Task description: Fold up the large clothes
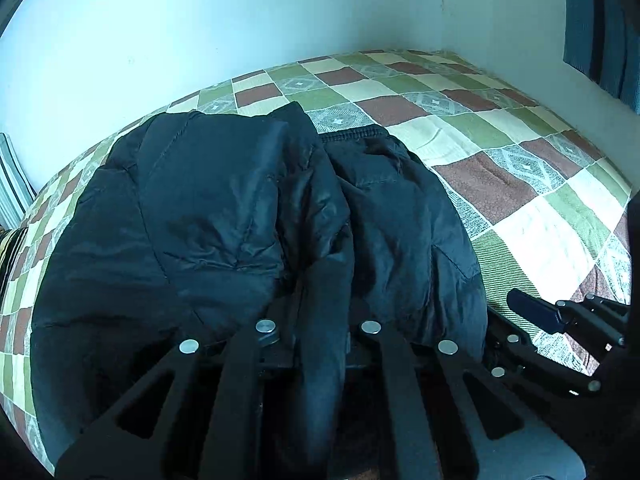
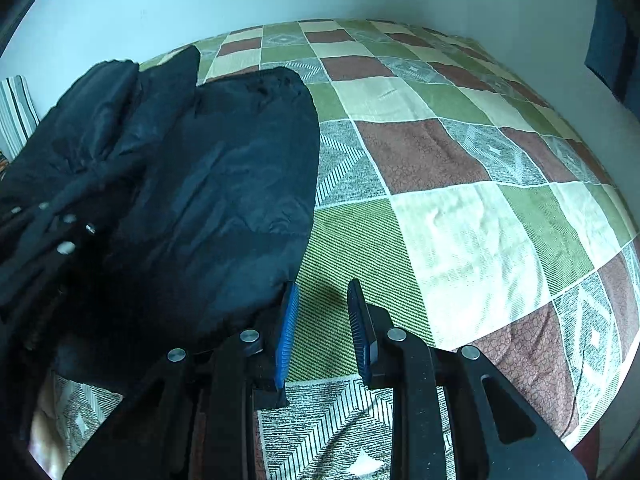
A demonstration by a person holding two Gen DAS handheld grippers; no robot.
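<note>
Jacket [image 1: 224, 216] first: it's a big dark navy puffer type, slick nylon-looking shell with a bit of sheen, quilted stitch lines and soft puffy panels. It's lying in a rumpled heap on the bed, one half folded over the other, with a ribbed stretchy band [image 1: 352, 133] showing at the far edge. From the right wrist camera it fills the left side of the frame and its rounded edge stops partway across the bedspread [image 2: 460, 220].

That bedspread is a patchwork of squares: plain green, cream, brick red with a crackly print, and grey ones with striped diamond patterns. It looks like thin woven cotton, a little wrinkled. Behind it is a plain pale wall [image 1: 240, 20], and a dark blue curtain [image 1: 600, 20] hangs at the right.

Left gripper [image 1: 320, 320] is clamped down on a thick fold of the jacket; the fabric bunches up between its black arms and hides the fingertips completely.

Right gripper [image 2: 322, 320] sits just beside the jacket's near edge with a clear gap between its fingers, nothing in there, just green striped bedspread below. The pads are ridged, the left one [image 2: 289, 328] bright blue and touching the jacket's edge.
</note>
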